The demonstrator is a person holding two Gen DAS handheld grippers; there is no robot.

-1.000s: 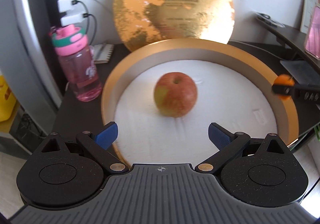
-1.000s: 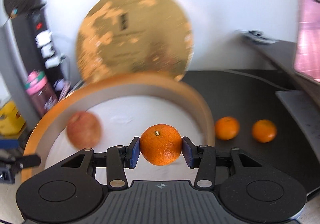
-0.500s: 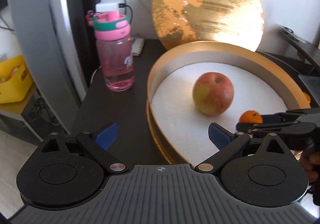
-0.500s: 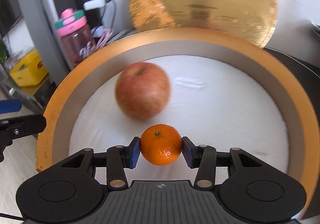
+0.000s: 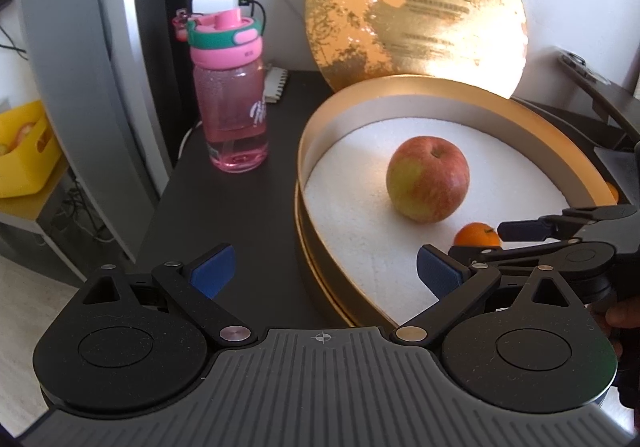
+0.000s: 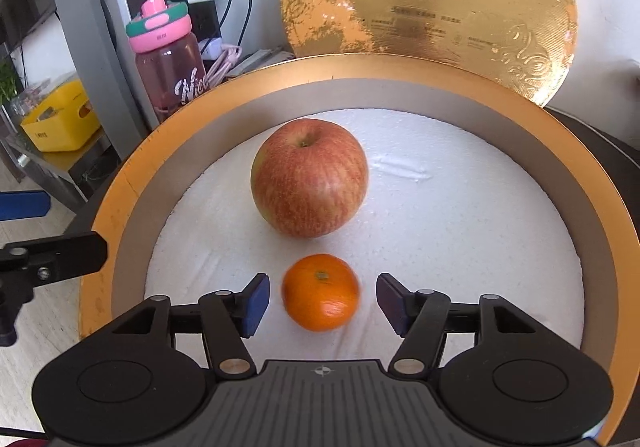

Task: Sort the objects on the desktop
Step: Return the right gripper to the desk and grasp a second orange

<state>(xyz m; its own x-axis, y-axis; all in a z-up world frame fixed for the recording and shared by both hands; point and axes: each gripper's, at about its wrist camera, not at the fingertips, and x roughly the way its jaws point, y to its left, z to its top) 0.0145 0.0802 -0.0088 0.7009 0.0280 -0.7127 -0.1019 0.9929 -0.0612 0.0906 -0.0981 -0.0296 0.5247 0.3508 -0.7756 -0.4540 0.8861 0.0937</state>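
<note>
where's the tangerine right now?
In the right wrist view the tangerine lies on the white liner of the round gold box, just in front of the apple, between the open right tongs.

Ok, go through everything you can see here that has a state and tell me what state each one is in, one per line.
Right gripper: jaws open, either side of the tangerine, not touching it.
Left gripper: jaws open, holding nothing.
Small orange tangerine: released, resting on the white liner.
Red-green apple: upright in the box, stem up.
Round gold gift box: open.
Round gold lid: off, standing behind the box.
Pink water bottle: upright, cap closed.
</note>
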